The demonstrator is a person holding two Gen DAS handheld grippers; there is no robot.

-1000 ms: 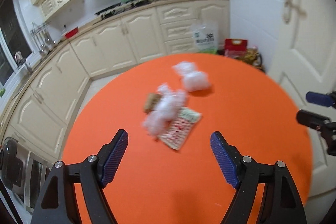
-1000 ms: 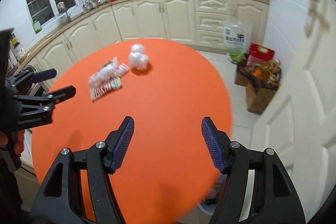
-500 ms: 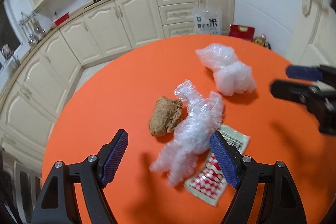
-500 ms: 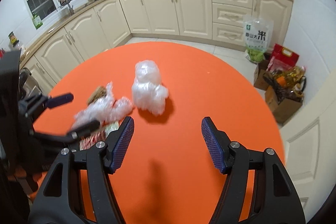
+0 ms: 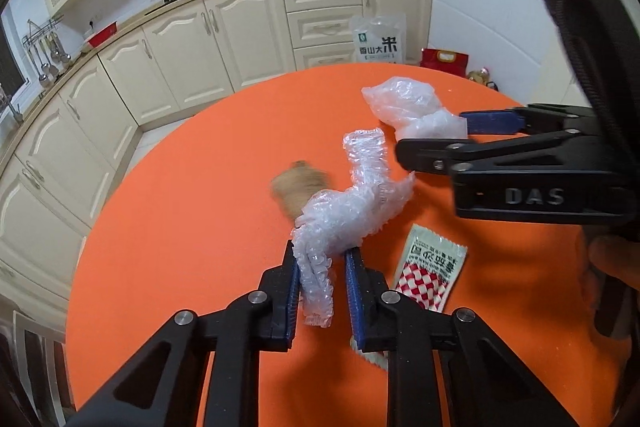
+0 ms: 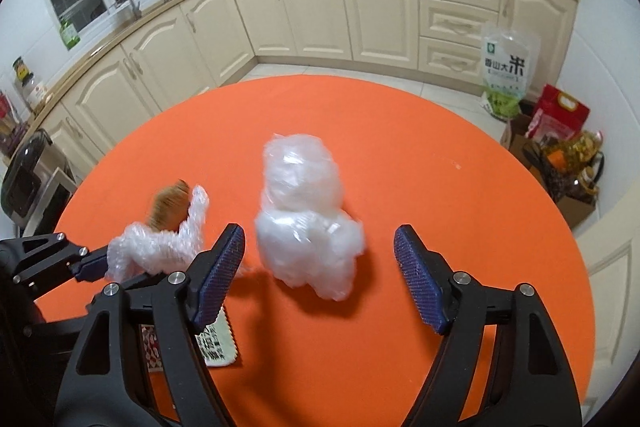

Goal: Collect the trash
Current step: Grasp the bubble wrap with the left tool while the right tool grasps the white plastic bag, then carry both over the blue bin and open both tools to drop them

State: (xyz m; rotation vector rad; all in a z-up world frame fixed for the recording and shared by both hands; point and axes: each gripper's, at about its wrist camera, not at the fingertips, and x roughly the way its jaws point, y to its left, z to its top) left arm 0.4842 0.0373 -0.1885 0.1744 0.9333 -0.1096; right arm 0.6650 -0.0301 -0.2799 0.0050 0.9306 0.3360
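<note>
Trash lies on a round orange table (image 5: 180, 227). My left gripper (image 5: 320, 267) is shut on the near end of a strip of bubble wrap (image 5: 352, 203), which also shows in the right wrist view (image 6: 160, 247). A brown crumpled wad (image 5: 298, 183) lies just behind the strip. A red-and-white sachet (image 5: 430, 267) lies to its right. My right gripper (image 6: 320, 263) is open, its jaws on either side of a crumpled clear plastic bag (image 6: 304, 211), seen in the left wrist view (image 5: 408, 103) too.
Cream kitchen cabinets (image 6: 360, 7) run behind the table. A rice bag (image 6: 504, 67), a red box (image 6: 560, 115) and a carton of goods (image 6: 568, 163) stand on the floor at the right. An appliance (image 6: 24, 179) stands at the left.
My left gripper moved forward and shut on the bubble wrap strip. My right gripper moved forward until its open jaws came around the clear plastic bag.
</note>
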